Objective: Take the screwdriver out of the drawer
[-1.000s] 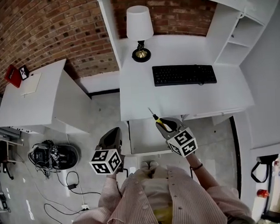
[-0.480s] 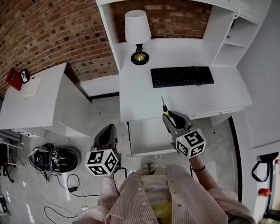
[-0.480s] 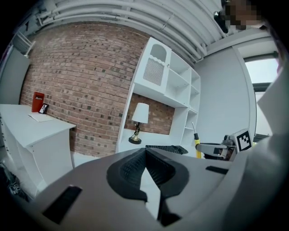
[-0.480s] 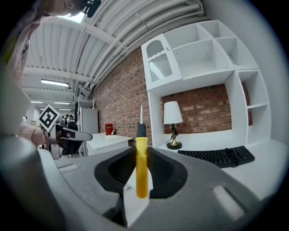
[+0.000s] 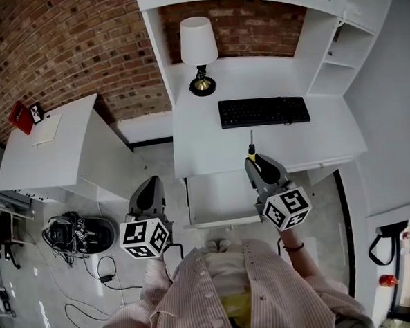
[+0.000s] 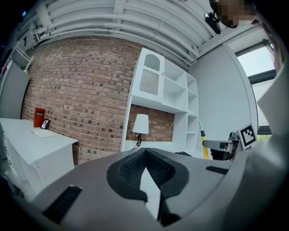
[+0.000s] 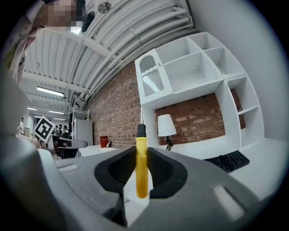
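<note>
The screwdriver (image 5: 251, 152) has a yellow handle with a black collar and a thin metal shaft. My right gripper (image 5: 255, 162) is shut on that handle and holds it over the desk's front edge, shaft pointing toward the keyboard. In the right gripper view the screwdriver (image 7: 141, 167) stands upright between the dark pads of the right gripper (image 7: 142, 158). The open white drawer (image 5: 217, 194) lies below and to its left. My left gripper (image 5: 149, 185) hangs left of the drawer over the floor. Its jaws meet at the tips in the left gripper view (image 6: 145, 153), with nothing between them.
On the white desk (image 5: 204, 149) lie a black keyboard (image 5: 264, 111) and a lamp (image 5: 199, 53). Shelves (image 5: 337, 55) rise at the right. A white side table (image 5: 58, 148) with a red book (image 5: 19, 114) stands left. Cables (image 5: 74, 234) lie on the floor.
Both grippers have risen. The right one carried the screwdriver from above the drawer up and right to the desk edge, and its shaft swung from leaning left to pointing straight at the keyboard.
</note>
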